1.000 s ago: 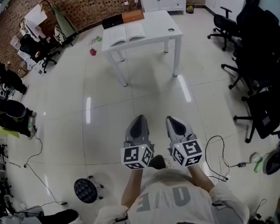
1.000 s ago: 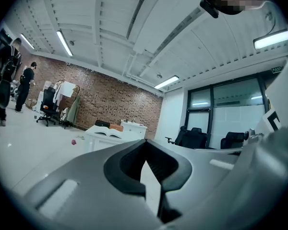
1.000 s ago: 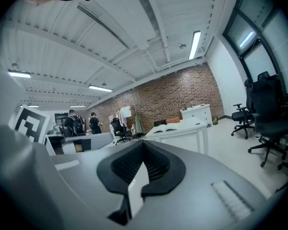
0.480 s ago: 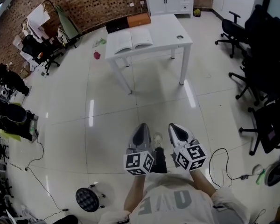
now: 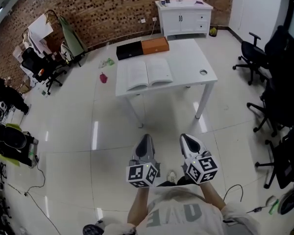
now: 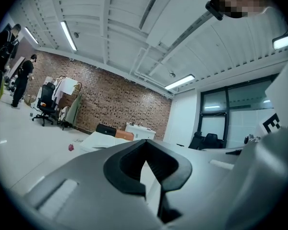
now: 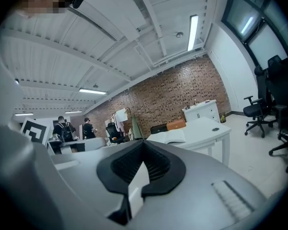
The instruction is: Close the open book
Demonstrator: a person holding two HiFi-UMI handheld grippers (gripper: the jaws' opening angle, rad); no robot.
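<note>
An open book (image 5: 149,73) lies flat with its white pages up on a white table (image 5: 206,84), some way ahead of me across the tiled floor. My left gripper (image 5: 145,138) and right gripper (image 5: 186,137) are held side by side in front of my body and point level toward the table, well short of it. Both are shut, with nothing between their jaws. The left gripper view shows the book (image 6: 103,139) far beyond the left gripper (image 6: 145,158). In the right gripper view the book (image 7: 173,137) lies beyond the right gripper (image 7: 143,158).
A black box (image 5: 129,50) and an orange box (image 5: 155,45) sit at the table's far edge. Behind stands a white cabinet (image 5: 183,16) against a brick wall. Black office chairs (image 5: 279,97) line the right side, and chairs and clutter (image 5: 39,62) the left.
Both grippers have moved forward together across the floor. The table and book have come nearer and sit lower and larger in the head view. The jaws stay shut.
</note>
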